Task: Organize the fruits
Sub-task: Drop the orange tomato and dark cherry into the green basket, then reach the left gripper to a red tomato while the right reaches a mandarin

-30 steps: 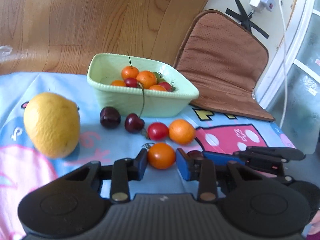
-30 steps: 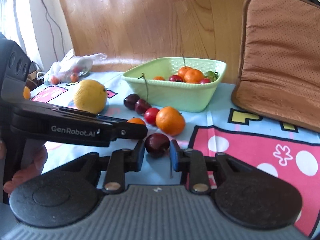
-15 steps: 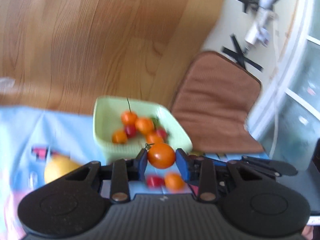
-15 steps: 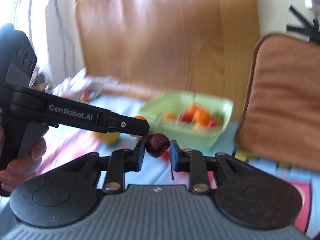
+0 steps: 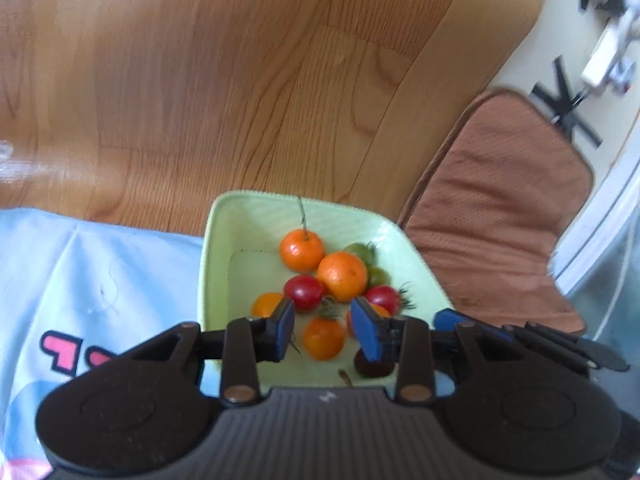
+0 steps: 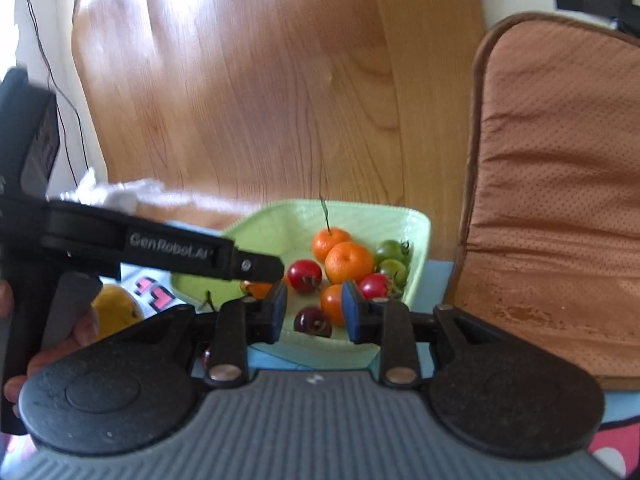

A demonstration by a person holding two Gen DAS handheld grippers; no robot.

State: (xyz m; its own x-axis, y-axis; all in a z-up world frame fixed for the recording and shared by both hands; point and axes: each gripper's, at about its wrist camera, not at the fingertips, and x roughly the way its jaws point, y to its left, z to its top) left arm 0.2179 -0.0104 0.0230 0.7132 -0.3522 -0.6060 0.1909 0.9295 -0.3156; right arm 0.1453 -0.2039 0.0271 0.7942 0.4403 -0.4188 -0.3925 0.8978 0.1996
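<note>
Both grippers over the green bowl, jaws apart, fruit below them.

Nearest: L gripper (image 5: 323,330) jaws spread, nothing held; an orange tomato (image 5: 324,338) sits in the gap but clear of both pads, lying in the bowl (image 5: 256,216) just under the tips. R gripper (image 6: 314,306) likewise wide, empty; a dark cherry (image 6: 313,321) lies between and below its tips on the bowl's near floor. Farther in: red tomatoes, two tangerines (image 5: 342,276), green tomatoes at far right. Loose fruit still on the cloth lies near-left of the bowl – a yellow mango (image 6: 116,310) left of R gripper, so probably the L gripper is nearer it. Beyond: wood panel, brown cushion (image 6: 556,208) right.
</note>
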